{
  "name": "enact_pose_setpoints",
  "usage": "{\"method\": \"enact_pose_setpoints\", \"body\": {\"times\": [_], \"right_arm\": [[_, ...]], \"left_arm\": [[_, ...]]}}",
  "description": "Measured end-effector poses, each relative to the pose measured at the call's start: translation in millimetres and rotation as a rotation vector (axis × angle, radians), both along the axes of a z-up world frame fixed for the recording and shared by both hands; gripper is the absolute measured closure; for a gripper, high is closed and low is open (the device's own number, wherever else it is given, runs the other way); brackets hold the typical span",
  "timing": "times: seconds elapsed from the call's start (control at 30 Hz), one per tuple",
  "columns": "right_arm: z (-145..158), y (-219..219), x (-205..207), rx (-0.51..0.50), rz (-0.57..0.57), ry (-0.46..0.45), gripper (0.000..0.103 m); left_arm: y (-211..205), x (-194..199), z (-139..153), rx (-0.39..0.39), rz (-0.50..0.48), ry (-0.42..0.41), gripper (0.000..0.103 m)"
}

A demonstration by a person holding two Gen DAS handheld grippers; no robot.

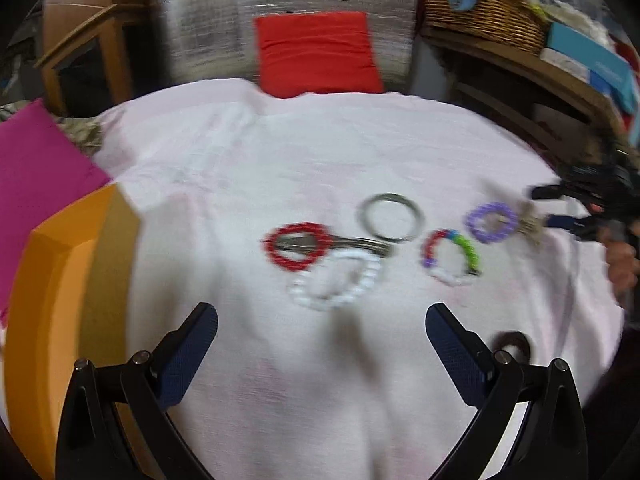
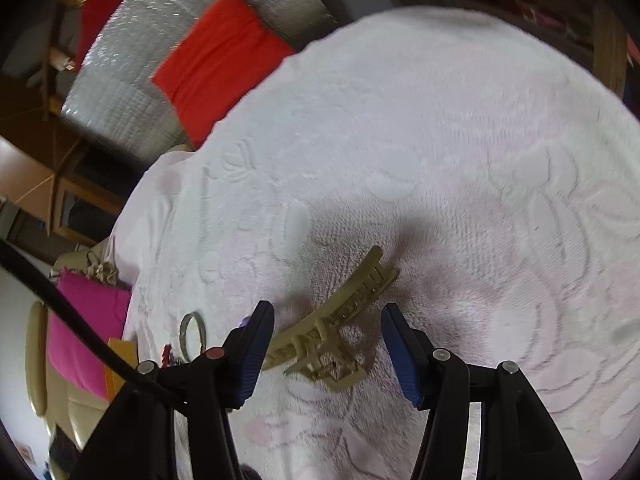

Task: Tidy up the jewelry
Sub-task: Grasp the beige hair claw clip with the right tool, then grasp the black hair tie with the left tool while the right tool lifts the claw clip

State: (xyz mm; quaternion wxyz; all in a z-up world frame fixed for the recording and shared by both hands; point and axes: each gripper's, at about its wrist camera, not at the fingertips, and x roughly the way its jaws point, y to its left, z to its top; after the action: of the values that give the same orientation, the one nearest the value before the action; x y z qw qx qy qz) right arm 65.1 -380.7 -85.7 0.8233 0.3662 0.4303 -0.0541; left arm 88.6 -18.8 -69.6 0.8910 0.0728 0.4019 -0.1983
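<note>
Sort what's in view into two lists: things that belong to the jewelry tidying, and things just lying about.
Belongs to the job:
red bead bracelet
white bead bracelet
metal bangle
multicolour bracelet
purple bracelet
hair claw clip, between the open right gripper fingers
orange box, probably the container
left gripper, open

Lying about:
red cushion
wicker basket
magenta cloth

Ahead of the left gripper (image 1: pixel 322 344), the bracelets (image 1: pixel 334 280) were motion-blurred; a dark ring (image 1: pixel 514 344) sat half-hidden behind its right finger.
</note>
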Motion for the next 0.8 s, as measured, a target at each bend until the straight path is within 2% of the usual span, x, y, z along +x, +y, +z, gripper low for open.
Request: {"method": "enact_pose_setpoints", "body": {"times": [0.1,0.13,0.2,0.27,0.3,0.5,0.73,0.8], "right_arm": [[-6.3,0.5,8.8,0.030,-0.029,0.011,0.053],[-8.3,0.5,11.5,0.030,-0.042,0.018,0.055],[-14.4,0.6,15.6,0.034,-0.068,0.044,0.070],[-18.1,-0.6,16.6,0.040,-0.090,0.044,0.074],[-17.5,-1.0,16.4,0.044,-0.089,0.036,0.085],[2.0,-0.5,2.8,0.024,-0.060,-0.064,0.090],[17.2,-16.0,-25.7,0.111,-0.076,-0.173,0.093],[21.5,-19.7,-33.1,0.129,-0.077,-0.208,0.093]], "left_arm": [[-17.0,-11.1,-0.1,-0.029,-0.078,0.008,0.001],[-22.7,-14.7,-0.3,-0.043,-0.110,0.016,0.005],[-33.3,-21.4,-1.2,-0.067,-0.174,0.037,0.017],[-42.8,-27.4,-3.3,-0.074,-0.232,0.053,0.029],[-49.5,-30.6,-3.9,-0.072,-0.260,0.056,0.032],[-70.4,-49.0,-10.1,-0.062,-0.377,0.067,0.032],[-97.5,-53.4,-31.6,-0.011,-0.441,0.102,0.032],[-102.1,-55.5,-35.4,0.000,-0.446,0.103,0.038]]}}
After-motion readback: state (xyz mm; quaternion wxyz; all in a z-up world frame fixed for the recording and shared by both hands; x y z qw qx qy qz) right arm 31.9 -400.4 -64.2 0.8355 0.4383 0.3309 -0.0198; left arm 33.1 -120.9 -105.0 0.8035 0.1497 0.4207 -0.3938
